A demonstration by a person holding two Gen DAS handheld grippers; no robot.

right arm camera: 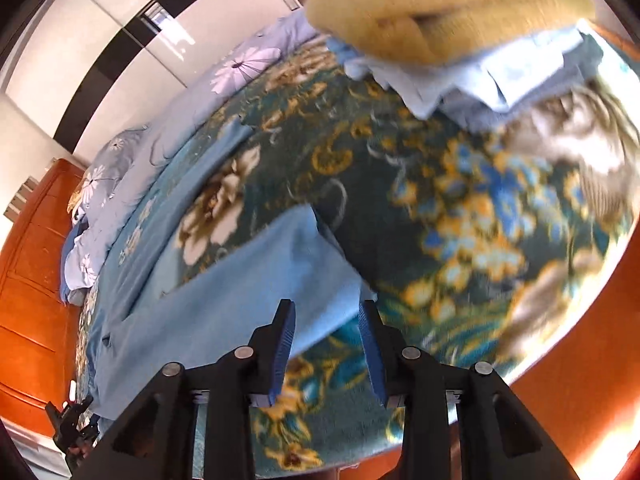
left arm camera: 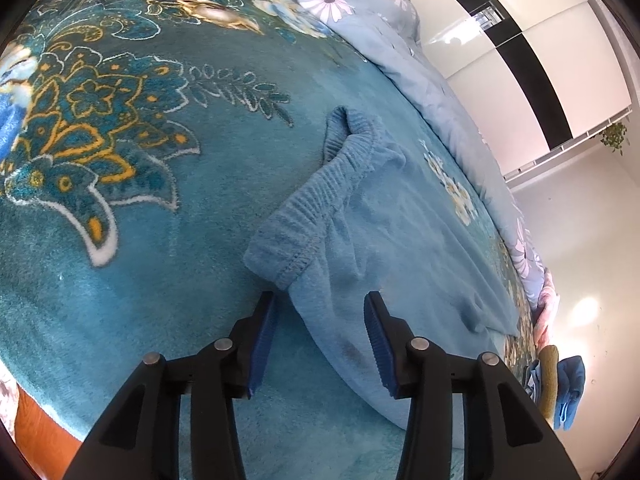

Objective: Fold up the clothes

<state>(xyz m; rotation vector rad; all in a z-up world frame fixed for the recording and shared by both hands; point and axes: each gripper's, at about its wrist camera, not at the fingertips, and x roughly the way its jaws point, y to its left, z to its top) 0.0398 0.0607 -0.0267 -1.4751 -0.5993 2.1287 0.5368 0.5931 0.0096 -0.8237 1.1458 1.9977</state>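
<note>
Light blue soft trousers (left arm camera: 400, 240) lie flat on a teal flowered blanket (left arm camera: 160, 240); their elastic waistband (left arm camera: 320, 200) is bunched and points up the picture. My left gripper (left arm camera: 320, 298) stands open just below the waistband's corner. One pad is off the cloth's left edge and the other is over the fabric. In the blurred right wrist view, the other end of the trousers (right arm camera: 248, 280) reaches in between the fingers of my right gripper (right arm camera: 327, 306). It is open, with its pads apart from the cloth.
A stack of folded clothes (right arm camera: 440, 20), yellow on top of pale blue, sits close ahead of the right gripper, and also shows as the clothes stack (left arm camera: 560, 384) at the bed's far end. A lilac flowered quilt (left arm camera: 360, 8) lines the far side. An orange wooden bed frame (right arm camera: 32, 280) borders the blanket.
</note>
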